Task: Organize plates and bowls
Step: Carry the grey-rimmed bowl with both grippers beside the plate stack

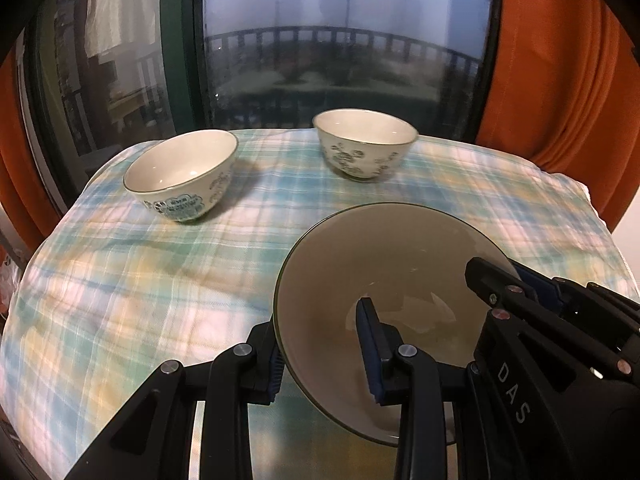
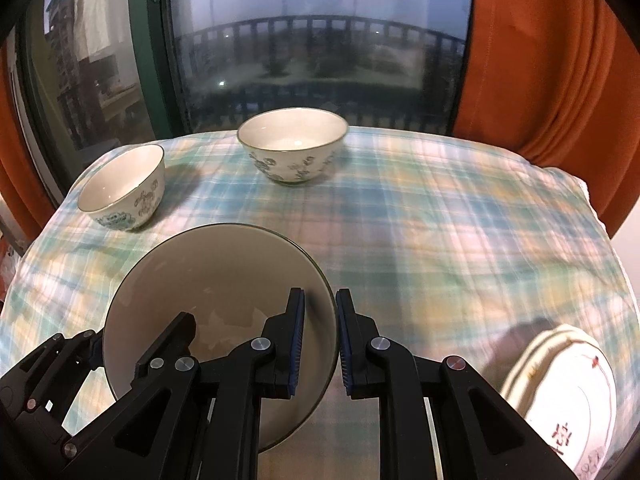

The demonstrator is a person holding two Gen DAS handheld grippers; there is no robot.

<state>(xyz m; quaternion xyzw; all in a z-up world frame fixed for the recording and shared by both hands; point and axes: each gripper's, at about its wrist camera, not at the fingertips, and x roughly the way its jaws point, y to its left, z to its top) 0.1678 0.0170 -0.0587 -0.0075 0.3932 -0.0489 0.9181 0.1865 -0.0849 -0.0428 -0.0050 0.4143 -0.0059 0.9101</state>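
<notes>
A large plain bowl is held above the checked cloth between both grippers. My left gripper straddles its left rim, one finger inside and one outside, closed on the wall. My right gripper straddles its right rim the same way; its tip also shows in the left wrist view. Two patterned white bowls stand upright at the back: the left bowl and the right bowl.
A white plate with red marks lies at the front right of the cloth. The checked cloth covers a soft raised surface. A window with a railing and orange curtains stand behind.
</notes>
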